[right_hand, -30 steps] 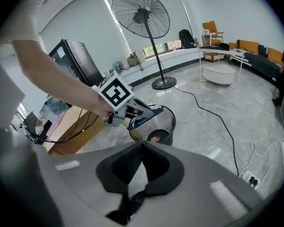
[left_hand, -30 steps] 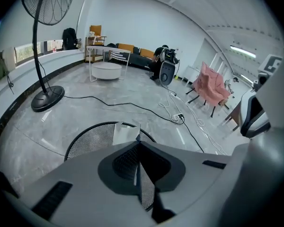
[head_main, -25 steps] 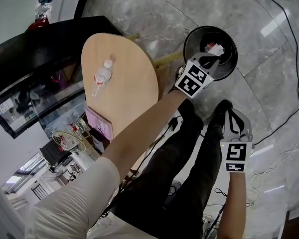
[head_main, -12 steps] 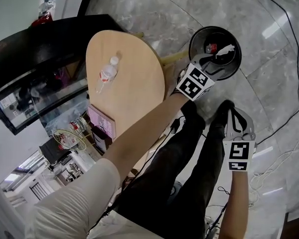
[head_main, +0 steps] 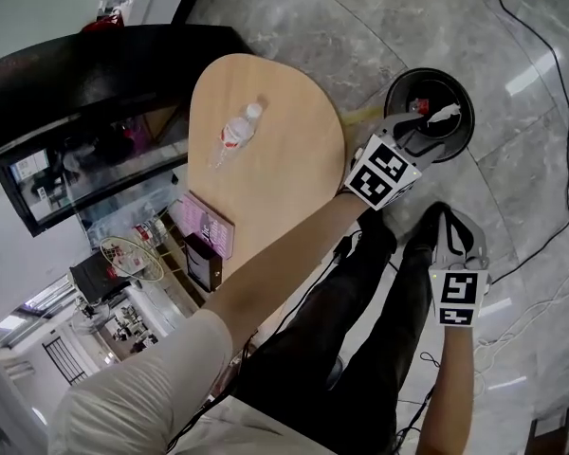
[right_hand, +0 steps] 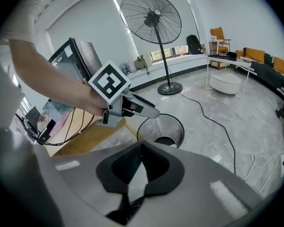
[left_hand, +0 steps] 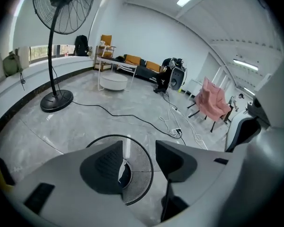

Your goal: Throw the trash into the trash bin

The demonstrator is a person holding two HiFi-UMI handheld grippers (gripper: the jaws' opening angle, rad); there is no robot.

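The black mesh trash bin [head_main: 429,112] stands on the grey floor beside the round wooden table [head_main: 284,169]. White crumpled trash [head_main: 446,114] and a red scrap [head_main: 418,105] lie inside it. My left gripper [head_main: 425,135] hangs above the bin's near rim; its jaws stand apart, are closing, and have nothing between them. The left gripper view looks down on the bin [left_hand: 138,174], with the white trash [left_hand: 123,166] showing past the left gripper [left_hand: 138,151]. My right gripper [head_main: 449,226] hangs by the person's legs, shut and empty. The right gripper view shows the right gripper [right_hand: 141,148], the left gripper [right_hand: 132,107] and the bin [right_hand: 168,129].
A plastic bottle [head_main: 235,133] lies on the table. A pink box [head_main: 204,226] and a black cabinet [head_main: 95,74] sit at the table's left. Cables [head_main: 550,55] run over the floor. A standing fan [left_hand: 57,46] and furniture stand farther off.
The left gripper's jaws opened over the bin and the white trash dropped in. The left gripper then rose; the right gripper rose a little.
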